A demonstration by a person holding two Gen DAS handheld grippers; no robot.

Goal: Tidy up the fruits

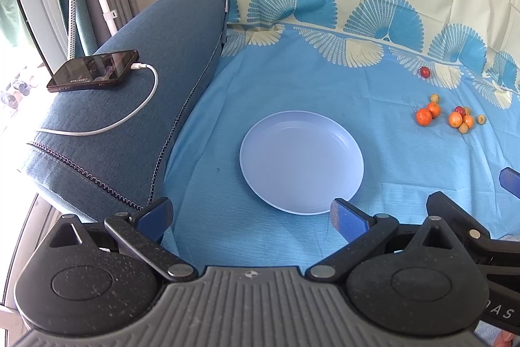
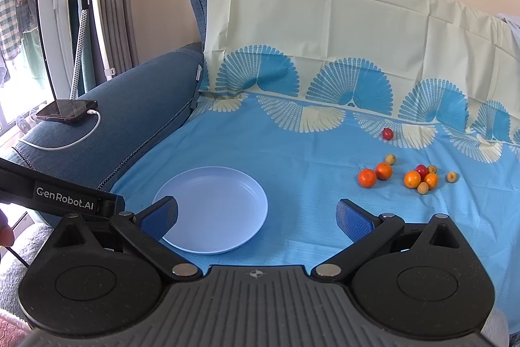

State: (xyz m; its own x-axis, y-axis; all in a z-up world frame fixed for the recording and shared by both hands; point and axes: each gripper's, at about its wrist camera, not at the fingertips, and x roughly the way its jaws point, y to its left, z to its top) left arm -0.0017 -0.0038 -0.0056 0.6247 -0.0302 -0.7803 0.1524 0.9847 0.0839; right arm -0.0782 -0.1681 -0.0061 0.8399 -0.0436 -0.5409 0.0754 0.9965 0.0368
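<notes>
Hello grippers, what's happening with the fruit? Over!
Left gripper open, right gripper open, both holding nothing. Fruits loose on blue cloth, plate bare. Nothing in the way.

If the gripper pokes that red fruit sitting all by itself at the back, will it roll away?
Probably. The lone red fruit looks round and smooth, so a poke would likely send it rolling. The blue cloth under it seems soft, which may slow it. It looks small, so it is likely light, and could slip from the right gripper, whose jaws stand open.

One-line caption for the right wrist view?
Open right claw above an empty plate on a blue cloth, small fruits scattered to the right.
</notes>
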